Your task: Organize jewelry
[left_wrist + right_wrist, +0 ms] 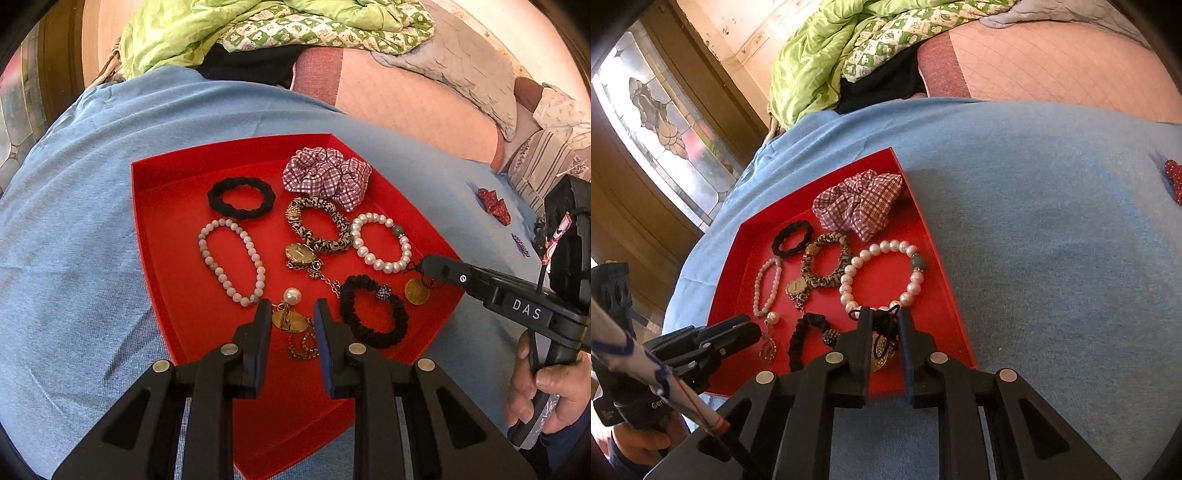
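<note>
A red tray on a blue cloth holds several jewelry pieces and hair ties: a checked scrunchie, black ties, a white pearl bracelet, a grey bead bracelet, a gold watch pendant. My left gripper is open, its fingers either side of a gold pearl earring. My right gripper is open, straddling a gold coin pendant on a black cord at the tray's near right. The coin also shows in the left wrist view.
A red polka-dot bow and a small dark clip lie on the blue cloth to the right of the tray. Green bedding and a grey pillow lie behind. A stained-glass door stands to the left.
</note>
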`<state>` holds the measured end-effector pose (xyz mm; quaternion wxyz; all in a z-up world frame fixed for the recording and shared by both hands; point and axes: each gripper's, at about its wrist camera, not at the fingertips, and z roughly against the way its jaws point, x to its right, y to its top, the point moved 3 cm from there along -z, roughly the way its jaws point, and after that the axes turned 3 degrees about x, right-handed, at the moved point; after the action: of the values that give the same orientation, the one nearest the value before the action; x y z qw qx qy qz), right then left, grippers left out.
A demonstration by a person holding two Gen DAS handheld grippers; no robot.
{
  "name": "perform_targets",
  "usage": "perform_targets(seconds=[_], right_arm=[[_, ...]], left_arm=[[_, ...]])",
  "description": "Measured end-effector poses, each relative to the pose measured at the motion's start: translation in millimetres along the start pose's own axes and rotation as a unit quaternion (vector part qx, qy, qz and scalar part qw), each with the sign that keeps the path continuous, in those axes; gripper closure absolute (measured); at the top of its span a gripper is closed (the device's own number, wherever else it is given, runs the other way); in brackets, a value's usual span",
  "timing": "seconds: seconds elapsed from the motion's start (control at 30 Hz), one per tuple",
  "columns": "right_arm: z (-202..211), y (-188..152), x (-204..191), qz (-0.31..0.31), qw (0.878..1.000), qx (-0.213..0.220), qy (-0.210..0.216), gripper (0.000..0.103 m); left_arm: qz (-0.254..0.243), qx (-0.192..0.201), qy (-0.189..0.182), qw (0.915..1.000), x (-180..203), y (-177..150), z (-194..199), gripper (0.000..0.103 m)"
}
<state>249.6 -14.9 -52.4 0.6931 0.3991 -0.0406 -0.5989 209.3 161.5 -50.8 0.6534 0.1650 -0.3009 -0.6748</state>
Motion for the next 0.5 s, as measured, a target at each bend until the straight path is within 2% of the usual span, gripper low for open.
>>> perform_targets(seconds=[0.2,0.4,0.47,0.5], right_arm=[[1.3,-1.8,-2.5,0.003,1.0,0.001,-0.002,0.086],[4.1,-2.6,-5.5,0.008,1.0,0.001,-0.004,0.079],[6.0,-2.8,-6.9,0.01,1.0,0.002,-0.006,0.075],[9.2,-2.9,-7.9,0.012,1.0,0.005,-0.007,0.075]], left_arm=[[0.002,0.001,0.002,1.0,-0.1,0.3,0.8,0.081],[0.003,0.0,0.005,1.0,-0.6,0.5,1.3,0.081],[0.007,0.004,0.006,1.0,-0.3,2.0,3.1,0.077],[0.008,0.012,0.013,0.9998,0.0,3.4,5.8,0.072]])
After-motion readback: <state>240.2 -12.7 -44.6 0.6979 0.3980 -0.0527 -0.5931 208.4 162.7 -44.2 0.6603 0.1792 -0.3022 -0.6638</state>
